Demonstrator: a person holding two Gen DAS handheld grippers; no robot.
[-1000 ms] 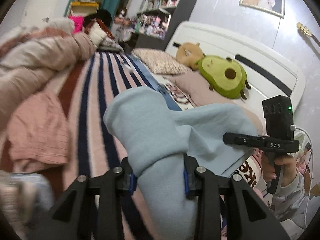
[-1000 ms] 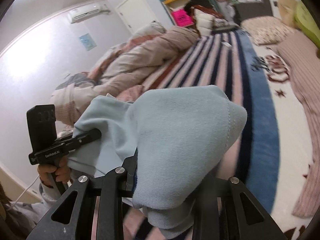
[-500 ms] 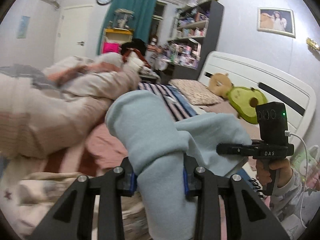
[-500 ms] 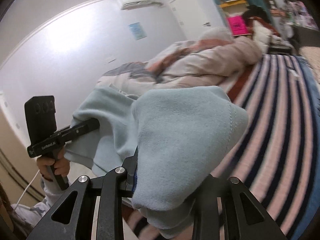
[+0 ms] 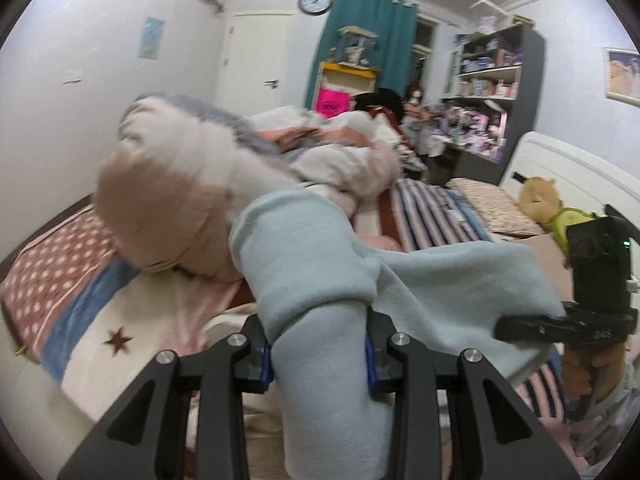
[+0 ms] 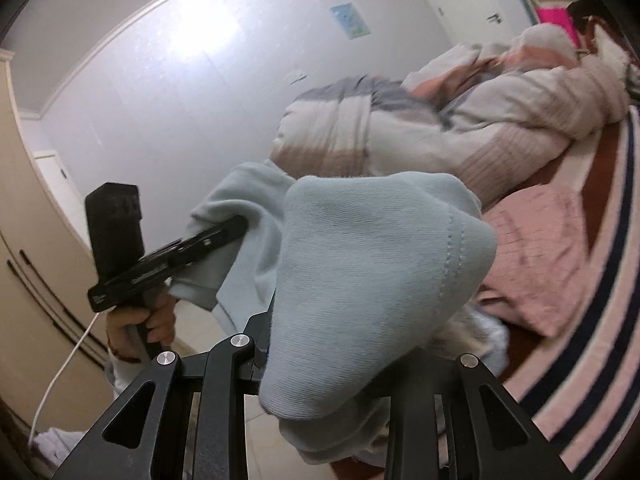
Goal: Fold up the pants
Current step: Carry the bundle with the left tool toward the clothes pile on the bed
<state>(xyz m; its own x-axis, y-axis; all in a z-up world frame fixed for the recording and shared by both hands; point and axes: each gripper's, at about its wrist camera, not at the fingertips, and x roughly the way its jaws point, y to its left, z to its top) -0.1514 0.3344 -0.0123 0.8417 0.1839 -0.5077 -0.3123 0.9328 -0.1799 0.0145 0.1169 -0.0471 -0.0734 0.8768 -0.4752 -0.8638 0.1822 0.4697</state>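
Here both tongs, L (image 5: 318,358) & R (image 6: 326,354), grip pale-blue pants (image 5: 320,264) above striped bed (image 5: 432,212).

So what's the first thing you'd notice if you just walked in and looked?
The soft light blue fleece pants, bunched up in the middle and pinched by both the left tongs and the right tongs. Behind them, a big rumpled pink, white and grey quilt is heaped on the bed, and a round wall clock hangs beside the teal curtain.

striped bed cover (image 5: 432,216): bunched quilt (image 6: 460,132), pink cloth (image 6: 536,256), patterned pillow (image 5: 492,204), plush toys (image 5: 540,200) lying on it.
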